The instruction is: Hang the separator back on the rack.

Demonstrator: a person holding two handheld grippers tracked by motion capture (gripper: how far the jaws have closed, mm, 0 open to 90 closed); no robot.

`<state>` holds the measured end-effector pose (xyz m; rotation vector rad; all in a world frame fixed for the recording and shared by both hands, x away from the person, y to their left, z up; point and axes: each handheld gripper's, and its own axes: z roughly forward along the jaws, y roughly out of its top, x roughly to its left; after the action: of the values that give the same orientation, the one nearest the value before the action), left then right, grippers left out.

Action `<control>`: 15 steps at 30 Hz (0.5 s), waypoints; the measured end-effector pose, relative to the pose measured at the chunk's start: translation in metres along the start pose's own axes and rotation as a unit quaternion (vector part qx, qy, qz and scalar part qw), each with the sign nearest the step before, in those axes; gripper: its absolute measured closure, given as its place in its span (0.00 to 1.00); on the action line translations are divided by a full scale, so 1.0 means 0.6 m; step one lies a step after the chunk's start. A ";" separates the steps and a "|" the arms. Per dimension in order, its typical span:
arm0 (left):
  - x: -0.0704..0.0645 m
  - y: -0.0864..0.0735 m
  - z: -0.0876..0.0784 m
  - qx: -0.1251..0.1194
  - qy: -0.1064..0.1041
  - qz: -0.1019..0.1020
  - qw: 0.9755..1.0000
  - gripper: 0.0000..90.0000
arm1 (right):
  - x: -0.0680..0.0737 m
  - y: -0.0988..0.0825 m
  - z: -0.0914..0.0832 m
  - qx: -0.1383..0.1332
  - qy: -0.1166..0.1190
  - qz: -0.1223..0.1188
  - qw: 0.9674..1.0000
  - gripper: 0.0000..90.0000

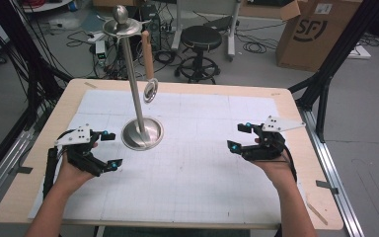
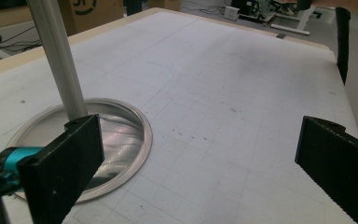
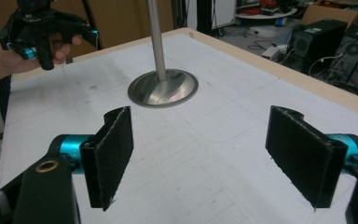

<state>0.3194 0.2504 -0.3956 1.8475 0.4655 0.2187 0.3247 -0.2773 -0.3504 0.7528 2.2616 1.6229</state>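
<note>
Left gripper (image 1: 107, 149) released, right gripper (image 1: 240, 137) released — "SF" on cardboard box (image 1: 316, 29).

The high view looks forward and down over the table (image 1: 187, 197), the metal stand (image 1: 142, 132) left of centre. The left gripper view sits low, close beside the stand's base (image 2: 135, 140). The right gripper view faces it from farther off. All 3 views share that stand.
</note>
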 end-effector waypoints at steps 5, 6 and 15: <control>0.001 -0.001 0.000 -0.002 -0.001 -0.002 1.000 0.02 | 0.003 -0.017 0.000 0.005 -0.001 0.000 1.000 0.24; 0.001 -0.001 0.001 -0.002 0.000 -0.003 1.000 0.02 | 0.004 -0.019 0.001 0.006 -0.002 0.000 1.000 0.24; 0.001 -0.001 0.004 0.000 -0.005 -0.002 1.000 0.02 | 0.003 -0.038 -0.005 0.005 -0.004 0.009 1.000 0.24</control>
<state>0.3207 0.2484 -0.3971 1.8469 0.4623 0.2063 0.3159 -0.2840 -0.3705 0.7825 2.2655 1.6141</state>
